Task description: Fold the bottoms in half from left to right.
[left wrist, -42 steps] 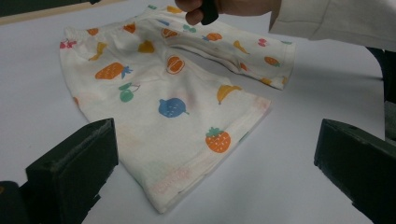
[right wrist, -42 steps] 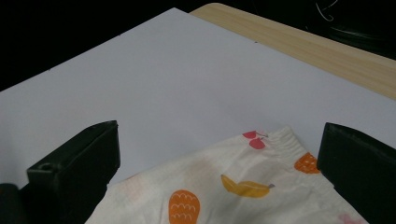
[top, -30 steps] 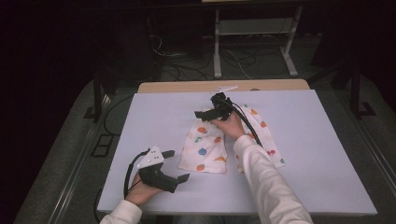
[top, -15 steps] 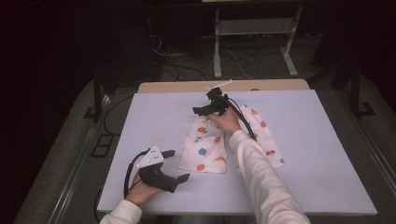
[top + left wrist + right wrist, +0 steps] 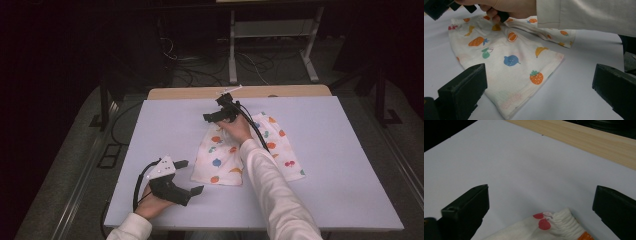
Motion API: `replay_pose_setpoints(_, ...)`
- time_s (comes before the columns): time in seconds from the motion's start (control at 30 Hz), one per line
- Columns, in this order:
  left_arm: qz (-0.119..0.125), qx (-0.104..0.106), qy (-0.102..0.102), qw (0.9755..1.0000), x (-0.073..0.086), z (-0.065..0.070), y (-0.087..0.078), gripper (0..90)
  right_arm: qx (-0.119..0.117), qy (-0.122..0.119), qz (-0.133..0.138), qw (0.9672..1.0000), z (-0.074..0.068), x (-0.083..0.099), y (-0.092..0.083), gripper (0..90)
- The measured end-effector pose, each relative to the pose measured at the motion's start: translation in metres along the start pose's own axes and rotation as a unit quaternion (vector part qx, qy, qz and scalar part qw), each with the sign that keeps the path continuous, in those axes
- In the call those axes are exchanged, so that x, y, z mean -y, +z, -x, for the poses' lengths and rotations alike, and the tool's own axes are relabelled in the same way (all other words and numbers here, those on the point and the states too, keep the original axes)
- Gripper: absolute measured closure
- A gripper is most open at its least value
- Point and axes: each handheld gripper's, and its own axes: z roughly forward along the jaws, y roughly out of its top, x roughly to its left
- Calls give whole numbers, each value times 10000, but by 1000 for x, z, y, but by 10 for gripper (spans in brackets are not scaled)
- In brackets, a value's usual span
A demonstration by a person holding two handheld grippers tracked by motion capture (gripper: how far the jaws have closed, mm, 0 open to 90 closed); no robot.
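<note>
White shorts [image 5: 226,156] printed with coloured fruit lie flat in the middle of the white table cover [image 5: 340,150]. My right gripper [image 5: 209,118] hovers open over their far left waistband corner, jaws pointing left. In the right gripper view the gathered waistband corner [image 5: 560,222] with a red cherry print lies low between the spread jaws of the right gripper [image 5: 541,207]. My left gripper [image 5: 190,176] rests open near the table's front left, just left of the shorts' hem. The left gripper view looks across the shorts [image 5: 506,60] between the wide jaws of the left gripper [image 5: 539,85], toward the right hand [image 5: 509,7].
A bare wooden strip [image 5: 240,92] runs along the table's far edge, seen close in the right gripper view as a wooden strip [image 5: 586,140]. Beyond it on the dark floor stand a metal frame [image 5: 270,35] and loose cables [image 5: 200,70]. White cover stretches to the right of the shorts.
My right gripper has slid a little left and farther away along the waistband, toward its left corner. The left gripper and the shorts stay put.
</note>
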Motion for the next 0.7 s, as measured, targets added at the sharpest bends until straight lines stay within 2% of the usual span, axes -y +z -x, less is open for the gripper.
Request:
replay_pose_setpoints(0.17, -13, -1, -16, 10000, 0, -1, 0, 0, 138, 72, -103, 9998, 2, 3, 4, 44)
replay_pose_setpoints(0.3, 1, -6, -36, 10000, 0, -1, 0, 0, 210, 148, -144, 9996, 4, 5, 5, 139)
replay_pose_setpoints(0.37, -3, -6, -33, 10000, 0, -1, 0, 0, 262, 138, -207, 9993, 4, 5, 5, 159)
replay_pose_setpoints(0.43, -13, 0, -17, 10000, 0, -1, 0, 0, 372, 96, -256, 9989, 3, 5, 5, 234)
replay_pose_setpoints(0.53, -11, 5, -12, 10000, 0, -1, 0, 0, 361, 67, -300, 9989, 2, 5, 5, 339)
replay_pose_setpoints(0.7, 5, 6, -16, 10000, 0, -1, 0, 0, 475, 31, -294, 9984, 1, 5, 5, 517)
